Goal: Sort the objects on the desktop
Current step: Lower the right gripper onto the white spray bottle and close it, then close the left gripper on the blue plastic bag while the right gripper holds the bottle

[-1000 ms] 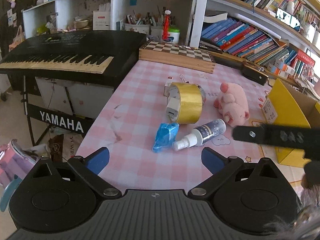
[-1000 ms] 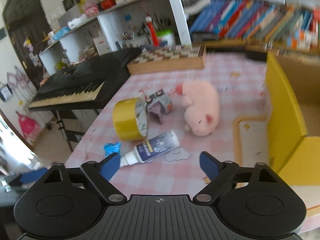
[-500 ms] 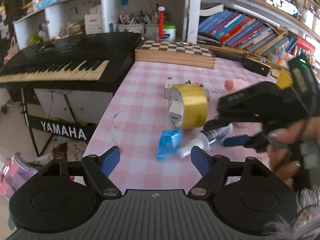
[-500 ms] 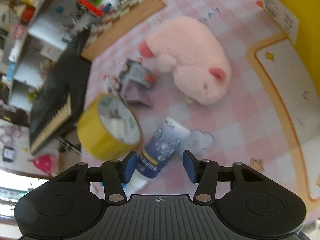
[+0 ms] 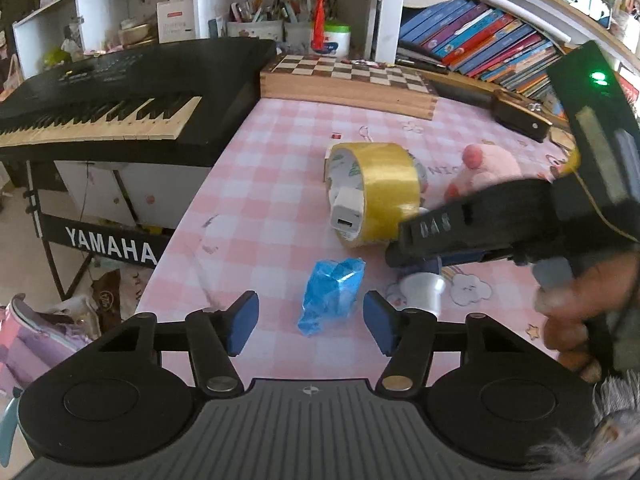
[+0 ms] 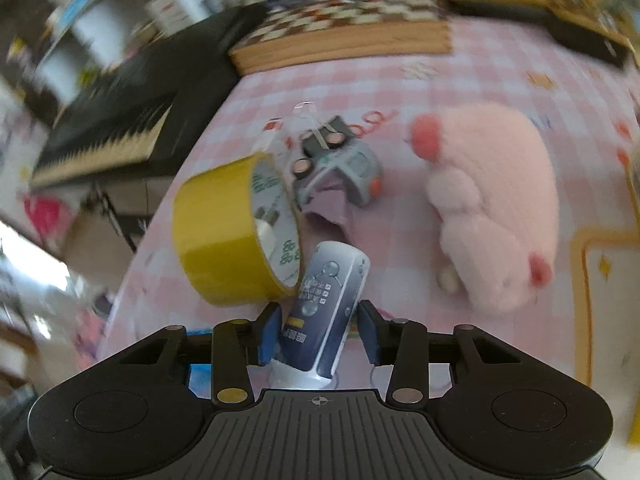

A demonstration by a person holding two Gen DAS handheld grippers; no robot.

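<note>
A: What is the right hand-held gripper [image 6: 318,334] doing?

B: Its jaws have just been closing, and the spray bottle [image 6: 326,300] lies between them. The blue pads sit against the bottle's sides near its neck end, so I read it as gripping the bottle, which is not yet lifted off the pink checked tabletop [image 6: 460,80].

A: Why take it there and not at the far end?

B: The bottle lies on its side with its base toward the yellow tape roll [image 6: 224,236], touching or nearly touching it. Coming in from the nozzle end keeps the fingers away from the roll.

A: And the left hand-held gripper [image 5: 308,322]?

B: Its jaws have just been closing too, but they stand partly open and hold nothing. The crumpled blue wrapper [image 5: 332,286] lies just ahead of the pads, roughly centred between them, so I judge it to be the next target.

A: Anything in the way?

B: From the left wrist view the right tool and the hand [image 5: 576,316] on it cross the right side, close beside the wrapper. The two could crowd each other.

A: What else waits to be sorted?

B: A white charger plug [image 5: 346,216] sits inside the tape roll. A pink plush toy [image 6: 492,204] lies to the right, well clear of the bottle, and a small grey device [image 6: 348,172] rests behind the roll. A wooden chessboard box [image 5: 348,84] lies at the far edge.
</note>
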